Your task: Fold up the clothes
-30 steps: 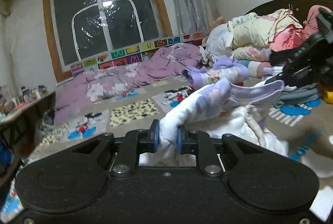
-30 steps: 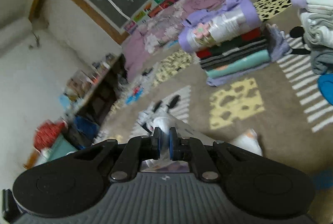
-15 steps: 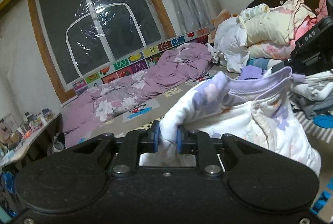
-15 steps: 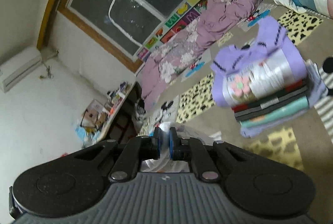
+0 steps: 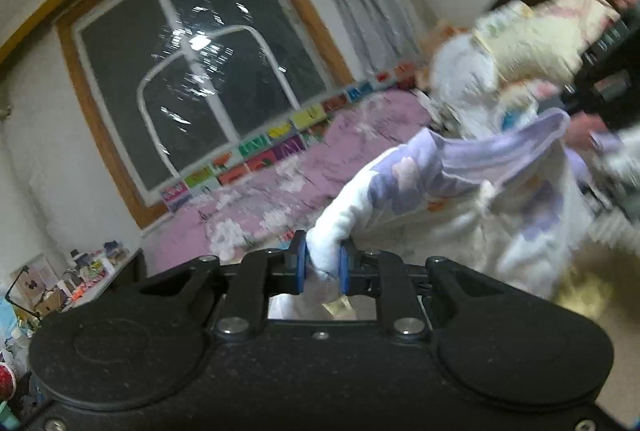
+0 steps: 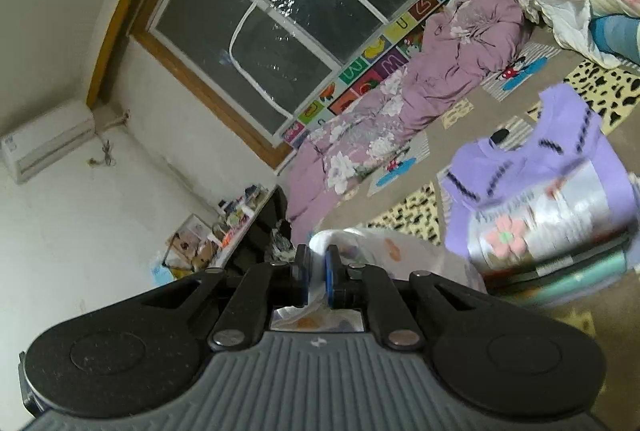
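Note:
A white garment [image 5: 460,199] with purple patches and a lilac neckband hangs stretched in the air between my two grippers. My left gripper [image 5: 322,267] is shut on one bunched corner of it. At the right edge of the left wrist view the other gripper's black body [image 5: 604,83] holds the far end. In the right wrist view my right gripper [image 6: 316,277] is shut on a thin fold of the same white garment [image 6: 384,251], whose cloth sags to the right of the pads.
A stack of folded clothes topped by a purple top [image 6: 540,199] lies on the patterned mat [image 6: 404,215]. A pink floral quilt [image 6: 404,111] runs under the window [image 5: 208,83]. Piled bedding [image 5: 532,43] is at the right, a cluttered shelf [image 6: 236,219] at the left.
Both grippers have risen with the garment, lifting it off the mat and stretching it out between them. Each view now shows more of the window and wall, and the left view has rolled.

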`<state>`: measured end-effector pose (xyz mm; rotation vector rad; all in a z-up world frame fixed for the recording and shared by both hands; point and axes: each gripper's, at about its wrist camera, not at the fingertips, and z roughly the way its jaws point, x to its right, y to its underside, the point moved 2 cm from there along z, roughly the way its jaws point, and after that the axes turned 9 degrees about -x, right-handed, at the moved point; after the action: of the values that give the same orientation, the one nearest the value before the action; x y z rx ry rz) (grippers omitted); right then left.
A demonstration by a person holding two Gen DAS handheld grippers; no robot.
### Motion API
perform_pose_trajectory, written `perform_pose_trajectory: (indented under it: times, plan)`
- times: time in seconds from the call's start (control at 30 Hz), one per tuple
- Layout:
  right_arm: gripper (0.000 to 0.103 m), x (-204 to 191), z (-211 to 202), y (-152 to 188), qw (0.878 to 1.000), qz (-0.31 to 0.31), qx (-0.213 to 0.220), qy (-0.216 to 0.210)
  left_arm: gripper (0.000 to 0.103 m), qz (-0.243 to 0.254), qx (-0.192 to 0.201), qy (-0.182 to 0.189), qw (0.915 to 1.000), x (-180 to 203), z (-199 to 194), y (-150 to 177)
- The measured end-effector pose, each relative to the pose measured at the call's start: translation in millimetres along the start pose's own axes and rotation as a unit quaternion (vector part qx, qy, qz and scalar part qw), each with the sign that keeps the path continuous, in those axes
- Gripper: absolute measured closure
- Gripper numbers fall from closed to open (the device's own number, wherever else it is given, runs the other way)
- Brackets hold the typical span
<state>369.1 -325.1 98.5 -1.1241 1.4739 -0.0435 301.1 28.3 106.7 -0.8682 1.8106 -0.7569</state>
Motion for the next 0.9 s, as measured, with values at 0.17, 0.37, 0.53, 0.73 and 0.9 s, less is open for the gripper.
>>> perform_pose_trajectory:
  times: [0.17,0.37,0.53,0.73,0.9]
  plan:
    - [0.094,36.0,-32.7,76.7,0.999,0.029,-0.031,0.012,0.088,0.057,-0.034,0.040,0.9970,54.7,-39.6,75.4]
    - [0.094,77.7,-77.9,183.1,0.991,0.105,-0.076,0.036,0.088,0.126,-0.068,0.075,0.9869,116.8,-89.1,155.2]
    - [0.094,90.3,-95.1,243.0,0.985,0.132,-0.094,0.052,0.088,0.164,-0.076,0.074,0.9807,142.6,-112.8,180.4]
    - [0.094,92.1,-115.2,270.6,0.984,0.142,-0.088,0.064,0.089,0.206,-0.077,0.076,0.9726,162.0,-133.5,204.8]
    - [0.094,100.5,-128.9,296.0,0.981,0.153,-0.096,0.078,0.089,0.225,-0.088,0.079,0.9671,175.3,-146.4,223.6]
